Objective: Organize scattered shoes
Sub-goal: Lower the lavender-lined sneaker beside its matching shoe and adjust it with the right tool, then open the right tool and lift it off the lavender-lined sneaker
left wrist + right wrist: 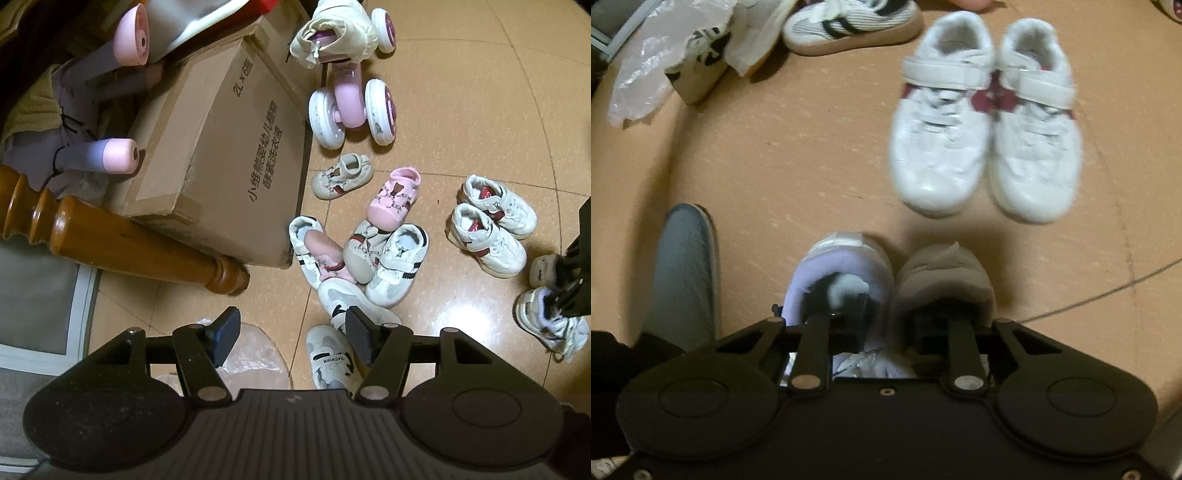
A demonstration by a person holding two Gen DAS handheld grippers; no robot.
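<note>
Our right tool (pixel 882 295) squeezes two little shoes (pixel 846 273) together on the floor (pixel 798 162). Our left tool (pixel 288 332) hangs half open, holding nothing, above the shoe pile (pixel 369 251).

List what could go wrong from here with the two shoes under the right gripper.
1. The right gripper has one finger inside each of two shoes, the lilac-lined shoe and the grey-lined shoe, pinching their adjoining collars; a lift might drop one.
2. The white-and-maroon pair sits just ahead, so a forward swing could knock it out of line.
3. The left gripper hangs open over the unsorted pile and could nudge it.
</note>
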